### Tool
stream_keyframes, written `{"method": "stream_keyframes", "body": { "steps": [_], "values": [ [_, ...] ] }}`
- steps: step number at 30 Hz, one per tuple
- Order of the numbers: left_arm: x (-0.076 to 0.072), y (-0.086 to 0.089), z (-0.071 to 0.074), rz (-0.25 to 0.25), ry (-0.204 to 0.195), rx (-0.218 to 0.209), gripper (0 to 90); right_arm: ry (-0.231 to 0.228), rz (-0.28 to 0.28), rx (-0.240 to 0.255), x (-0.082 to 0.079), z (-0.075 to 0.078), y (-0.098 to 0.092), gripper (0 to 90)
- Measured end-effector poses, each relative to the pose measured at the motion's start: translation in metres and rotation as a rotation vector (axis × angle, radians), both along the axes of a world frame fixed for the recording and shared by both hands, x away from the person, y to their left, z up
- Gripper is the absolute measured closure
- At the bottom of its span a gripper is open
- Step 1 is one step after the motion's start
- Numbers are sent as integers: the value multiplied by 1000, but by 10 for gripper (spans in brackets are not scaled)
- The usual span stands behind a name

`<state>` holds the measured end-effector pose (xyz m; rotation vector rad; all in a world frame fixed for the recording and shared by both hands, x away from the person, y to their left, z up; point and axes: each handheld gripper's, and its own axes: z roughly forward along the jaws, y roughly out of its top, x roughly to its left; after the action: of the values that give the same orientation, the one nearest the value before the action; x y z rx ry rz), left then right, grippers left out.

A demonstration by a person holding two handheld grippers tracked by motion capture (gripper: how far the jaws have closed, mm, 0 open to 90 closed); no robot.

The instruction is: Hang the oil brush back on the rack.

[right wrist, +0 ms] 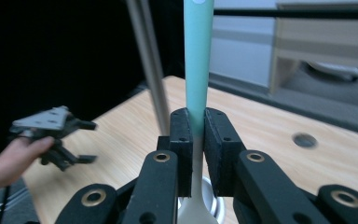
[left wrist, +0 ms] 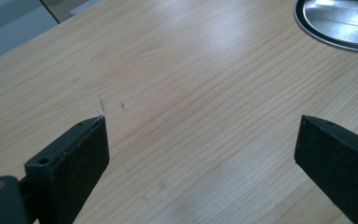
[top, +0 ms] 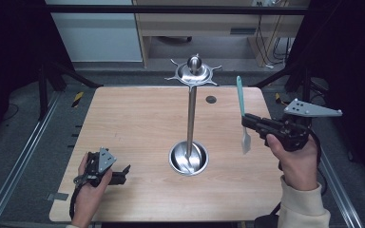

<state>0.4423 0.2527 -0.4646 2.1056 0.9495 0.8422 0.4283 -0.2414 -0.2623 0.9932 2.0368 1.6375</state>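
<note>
spatula lifted, not yet hung on the stand

the right gripper [top: 245, 121] holds the spatula [top: 242, 114] upright by its teal handle, jaws tight on it, raised over the right side of the table [top: 138, 118]; the hooks of the stand [top: 191, 76] look free, so hanging is left; the left gripper [top: 123, 172] rests near left, jaws wide with nothing between

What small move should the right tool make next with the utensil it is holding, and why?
Probably carry it toward the hooks of the metal stand. The right tool grips the green-handled utensil upright above the table, handle end up, beside the stand and apart from it.
</note>
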Motion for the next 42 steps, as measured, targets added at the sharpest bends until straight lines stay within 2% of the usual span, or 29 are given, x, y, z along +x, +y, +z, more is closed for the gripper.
{"method": "stream_keyframes", "body": {
  "steps": [3,4,7,16,19,24,29,33,34,38,42],
  "values": [
    [0,0,0,-3,3,9,26,-11,19,12,-2,2,2,823],
    [0,-1,1,-1,-3,0,26,-20,20,4,-4,3,4,823],
    [3,-2,0,-4,4,15,26,-22,23,-5,-5,3,5,823],
    [3,0,0,-2,-4,16,26,-32,25,13,-5,4,2,824],
    [3,1,0,6,-2,14,26,-55,53,9,-8,5,7,823],
    [4,0,0,6,-10,13,27,-61,63,4,-8,6,9,823],
    [6,-2,-1,-4,-1,30,27,-71,82,5,-8,6,8,823],
    [4,-3,-1,-6,-4,35,27,-83,107,-18,-10,8,13,823],
    [4,-3,0,-7,-7,36,27,-83,106,-37,-11,7,15,823],
    [3,-5,-1,-12,1,40,27,-77,107,-35,-11,6,16,823],
    [1,-5,0,-14,-8,36,26,-80,116,-35,-13,6,22,823]
  ]
}}
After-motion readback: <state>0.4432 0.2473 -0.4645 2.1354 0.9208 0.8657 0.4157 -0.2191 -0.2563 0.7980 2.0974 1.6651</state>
